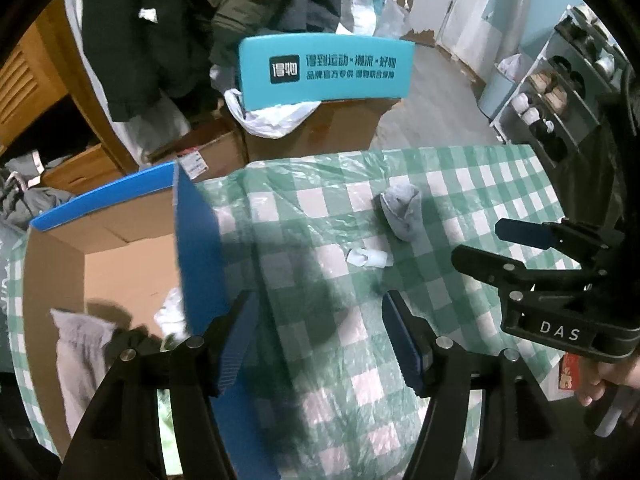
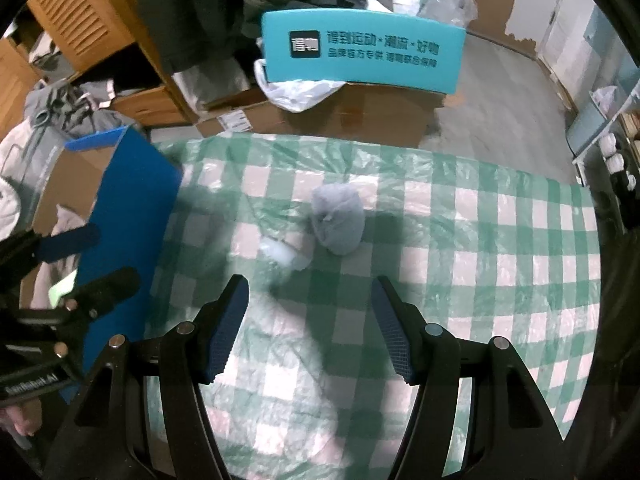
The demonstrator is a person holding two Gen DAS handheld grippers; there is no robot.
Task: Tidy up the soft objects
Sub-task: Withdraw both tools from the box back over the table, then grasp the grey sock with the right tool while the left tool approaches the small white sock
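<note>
A balled grey sock (image 1: 402, 212) (image 2: 338, 220) lies on the green-and-white checked tablecloth (image 1: 460, 176) (image 2: 480, 240). A small white soft item (image 1: 368, 258) (image 2: 286, 254) lies just in front of it, to the left. My left gripper (image 1: 318, 340) is open with nothing between its fingers, over the cloth beside the blue wall of a cardboard box (image 1: 196, 248) (image 2: 128, 208). The box holds a grey garment (image 1: 80, 344) and a white item (image 1: 172, 314). My right gripper (image 2: 310, 328) is open and empty, short of the sock; in the left wrist view it (image 1: 480, 246) shows at the right.
Beyond the table's far edge stand cardboard cartons (image 1: 332, 128) (image 2: 360, 116), a teal sign (image 1: 324, 68) (image 2: 360, 52) and a white plastic bag (image 1: 272, 116). Dark coats (image 1: 160, 20) hang behind. A shoe rack (image 1: 560, 92) is at the right, a wooden cabinet (image 2: 80, 20) at the left.
</note>
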